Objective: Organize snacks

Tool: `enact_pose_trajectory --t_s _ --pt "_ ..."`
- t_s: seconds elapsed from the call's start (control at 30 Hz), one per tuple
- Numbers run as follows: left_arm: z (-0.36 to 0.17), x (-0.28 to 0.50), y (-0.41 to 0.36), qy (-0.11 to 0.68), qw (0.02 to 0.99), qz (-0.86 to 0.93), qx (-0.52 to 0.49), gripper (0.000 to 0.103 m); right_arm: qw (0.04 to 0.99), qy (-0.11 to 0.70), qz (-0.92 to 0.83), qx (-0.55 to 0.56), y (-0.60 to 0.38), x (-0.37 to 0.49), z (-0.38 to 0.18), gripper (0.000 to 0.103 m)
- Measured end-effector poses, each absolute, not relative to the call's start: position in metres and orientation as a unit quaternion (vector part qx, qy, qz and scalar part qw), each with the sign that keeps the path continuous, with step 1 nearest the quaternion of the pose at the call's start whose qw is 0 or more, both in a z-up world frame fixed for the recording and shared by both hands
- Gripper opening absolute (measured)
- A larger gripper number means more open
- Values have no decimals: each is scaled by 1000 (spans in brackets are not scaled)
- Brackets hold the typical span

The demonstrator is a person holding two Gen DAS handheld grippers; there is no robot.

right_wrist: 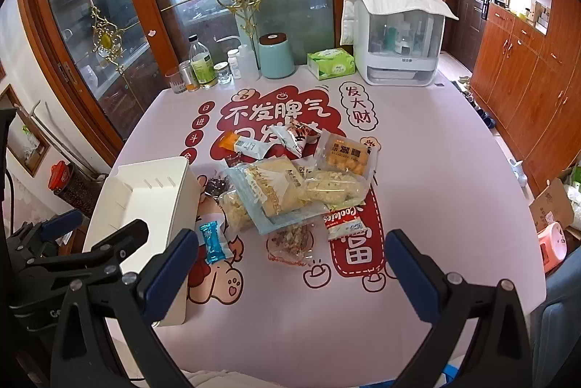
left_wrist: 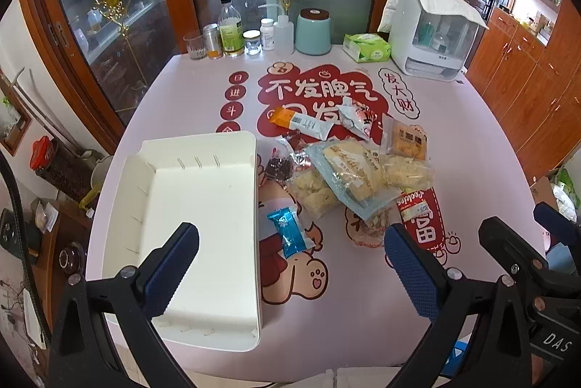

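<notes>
An empty white tray (left_wrist: 203,326) (right_wrist: 170,177) lies on the left of the pink table. To its right is a heap of snack packets (left_wrist: 348,177) (right_wrist: 287,188), and a small blue packet (left_wrist: 290,231) (right_wrist: 214,242) lies alone beside the tray's right wall. An orange-and-white bar (left_wrist: 301,122) (right_wrist: 245,144) lies at the heap's far side. My left gripper (left_wrist: 290,264) hangs open above the tray's near right edge, with nothing between its fingers. My right gripper (right_wrist: 290,271) is open too, over bare table in front of the heap. Each gripper shows at the edge of the other's view.
Along the far table edge stand bottles and jars (left_wrist: 232,32), a teal canister (left_wrist: 313,32), a green tissue pack (left_wrist: 366,47) and a white covered appliance (left_wrist: 432,35). A glass sliding door is behind. Wooden cabinets (right_wrist: 526,90) run along the right; clutter sits on the floor at left.
</notes>
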State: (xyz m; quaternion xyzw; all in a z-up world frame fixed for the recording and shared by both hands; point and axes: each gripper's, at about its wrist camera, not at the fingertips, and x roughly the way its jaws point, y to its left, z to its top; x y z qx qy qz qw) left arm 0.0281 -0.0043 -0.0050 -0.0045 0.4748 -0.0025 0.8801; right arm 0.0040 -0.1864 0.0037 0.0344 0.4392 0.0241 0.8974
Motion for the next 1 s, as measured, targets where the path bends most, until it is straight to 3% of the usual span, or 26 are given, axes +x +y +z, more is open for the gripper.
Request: enact_pose_trajectory --t_s 0.73,1.0 --pt "4 34 -5 427 904 20 6 102 919 394 5 30 -211 24 18 103" --pt "-15 54 -19 445 895 4 -2 102 914 404 -12 34 -233 43 3 103"
